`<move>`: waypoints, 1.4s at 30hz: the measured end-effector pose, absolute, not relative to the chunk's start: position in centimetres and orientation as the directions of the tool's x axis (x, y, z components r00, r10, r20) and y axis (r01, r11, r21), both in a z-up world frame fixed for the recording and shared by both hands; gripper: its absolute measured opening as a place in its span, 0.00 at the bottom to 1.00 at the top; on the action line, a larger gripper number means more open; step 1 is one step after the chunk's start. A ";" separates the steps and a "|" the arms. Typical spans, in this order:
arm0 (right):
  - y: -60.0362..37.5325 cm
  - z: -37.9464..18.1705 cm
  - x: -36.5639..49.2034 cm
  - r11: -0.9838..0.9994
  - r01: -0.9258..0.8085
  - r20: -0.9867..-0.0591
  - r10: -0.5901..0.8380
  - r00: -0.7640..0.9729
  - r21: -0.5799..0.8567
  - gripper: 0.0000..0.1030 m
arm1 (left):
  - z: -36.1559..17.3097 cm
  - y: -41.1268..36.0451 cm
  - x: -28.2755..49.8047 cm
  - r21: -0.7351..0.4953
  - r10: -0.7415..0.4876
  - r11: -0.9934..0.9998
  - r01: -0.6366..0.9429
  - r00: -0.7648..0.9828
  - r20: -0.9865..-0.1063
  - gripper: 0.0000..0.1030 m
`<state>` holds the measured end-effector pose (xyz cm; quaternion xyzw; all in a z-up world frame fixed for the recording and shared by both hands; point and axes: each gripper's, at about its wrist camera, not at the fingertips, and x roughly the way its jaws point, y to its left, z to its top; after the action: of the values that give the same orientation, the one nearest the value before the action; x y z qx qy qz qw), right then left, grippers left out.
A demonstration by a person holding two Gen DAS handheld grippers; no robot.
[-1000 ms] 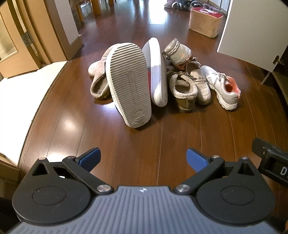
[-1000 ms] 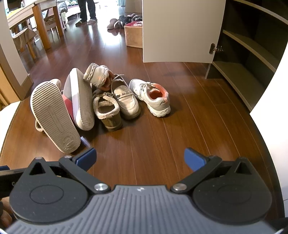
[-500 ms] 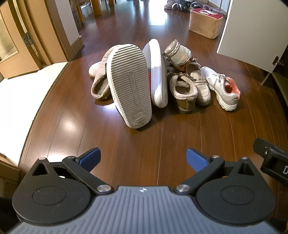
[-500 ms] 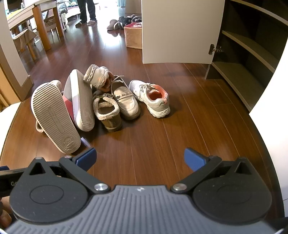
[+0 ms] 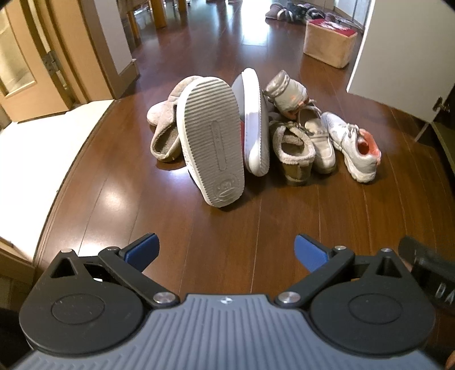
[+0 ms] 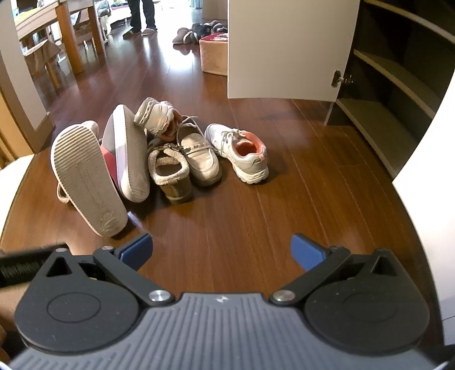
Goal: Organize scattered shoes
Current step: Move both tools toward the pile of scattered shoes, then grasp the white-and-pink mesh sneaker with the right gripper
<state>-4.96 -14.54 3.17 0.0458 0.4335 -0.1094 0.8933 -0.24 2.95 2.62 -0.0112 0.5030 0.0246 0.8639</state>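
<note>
A heap of shoes lies on the wooden floor ahead of both grippers. A slipper with a ribbed grey sole (image 5: 212,139) (image 6: 86,180) leans sole-up at the front. Behind it stand a white-soled slipper (image 5: 254,122) (image 6: 128,150), a fleece-lined shoe (image 5: 294,153) (image 6: 170,173), a cream loafer (image 5: 318,139) (image 6: 200,158) and a white sneaker with pink lining (image 5: 355,148) (image 6: 241,150). Two grey slippers (image 5: 165,128) lie at the left. My left gripper (image 5: 226,252) and right gripper (image 6: 221,250) are both open, empty, and short of the heap.
An open shoe cabinet with dark shelves (image 6: 392,82) stands at the right, its white door (image 6: 290,48) swung out. A tan box (image 5: 330,42) and more shoes (image 6: 199,31) sit farther back. A person's legs (image 6: 140,14) stand beside a wooden table (image 6: 65,28). A white mat (image 5: 34,159) lies left.
Both grippers have crept slightly closer to the heap; the shoes have not moved and both grippers stay open.
</note>
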 end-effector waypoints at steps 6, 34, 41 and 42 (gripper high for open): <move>-15.4 9.2 -7.8 0.974 0.222 -0.718 -0.120 0.686 0.050 1.00 | 6.6 3.9 -1.1 -0.034 0.006 0.997 -0.064 0.549 -0.836 0.99; -26.4 7.8 3.5 0.993 -0.050 -0.721 -0.041 0.692 -0.105 0.65 | 3.7 -1.9 9.7 0.047 0.019 0.998 0.038 0.545 -0.838 0.99; -29.8 -4.8 10.0 0.999 -0.002 -0.858 0.036 0.512 0.040 0.39 | -3.2 -5.5 15.0 0.082 0.002 0.987 0.139 0.500 -0.866 0.99; -29.9 -5.7 10.6 0.999 0.005 -0.864 0.038 0.502 0.047 0.39 | -4.3 -5.8 15.6 0.099 0.009 0.983 0.154 0.498 -0.867 0.99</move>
<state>10.65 -29.91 -5.71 0.0216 0.4992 0.0096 0.8662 15.57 -5.81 -4.25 0.0816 0.4993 -0.0419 0.8615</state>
